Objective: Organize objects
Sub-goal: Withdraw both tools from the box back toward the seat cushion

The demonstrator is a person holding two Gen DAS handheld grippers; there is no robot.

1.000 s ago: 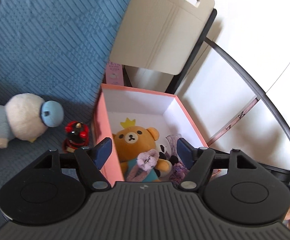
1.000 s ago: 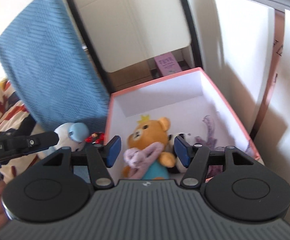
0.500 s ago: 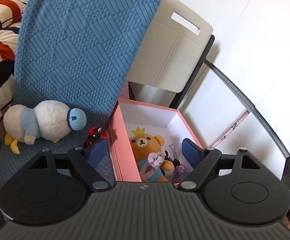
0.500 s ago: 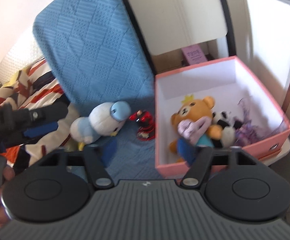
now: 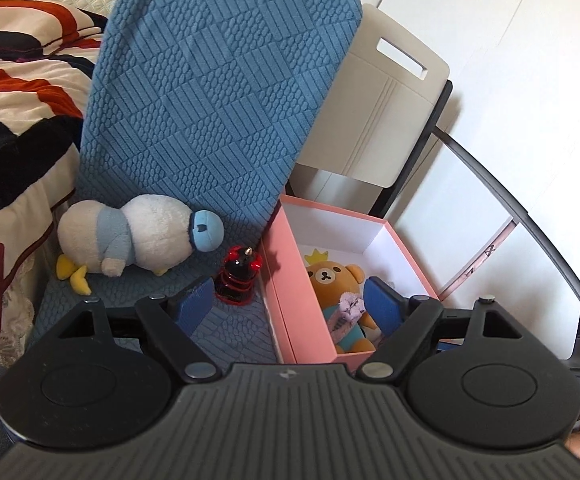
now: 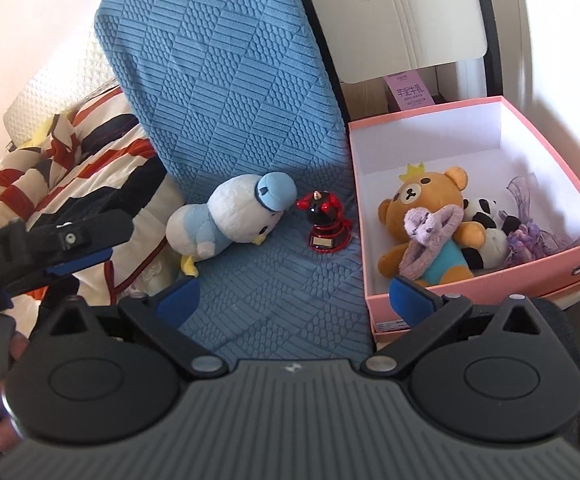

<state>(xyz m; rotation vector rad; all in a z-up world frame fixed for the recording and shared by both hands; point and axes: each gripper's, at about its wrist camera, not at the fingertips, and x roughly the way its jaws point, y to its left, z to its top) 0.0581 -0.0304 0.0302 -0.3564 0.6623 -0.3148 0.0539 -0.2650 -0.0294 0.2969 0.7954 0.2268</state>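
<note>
Hovering over the near edge of the blue seat (image 6: 274, 300), the right hand-held gripper (image 6: 292, 300) has just been opening and now stands wide with nothing between its jaws; the left hand-held gripper (image 5: 290, 306) is likewise spread and empty. Farther in, toward the seat's back edge, lie the duck (image 6: 230, 220) and, just beside it, the red toy (image 6: 326, 220). The duck looks light and soft, best pinched across its plump body. The toy seems hard, glossy and slippery, so grip its base. The pink box (image 6: 466, 300), against the seat's right edge, holds a bear (image 6: 426, 200).
</note>
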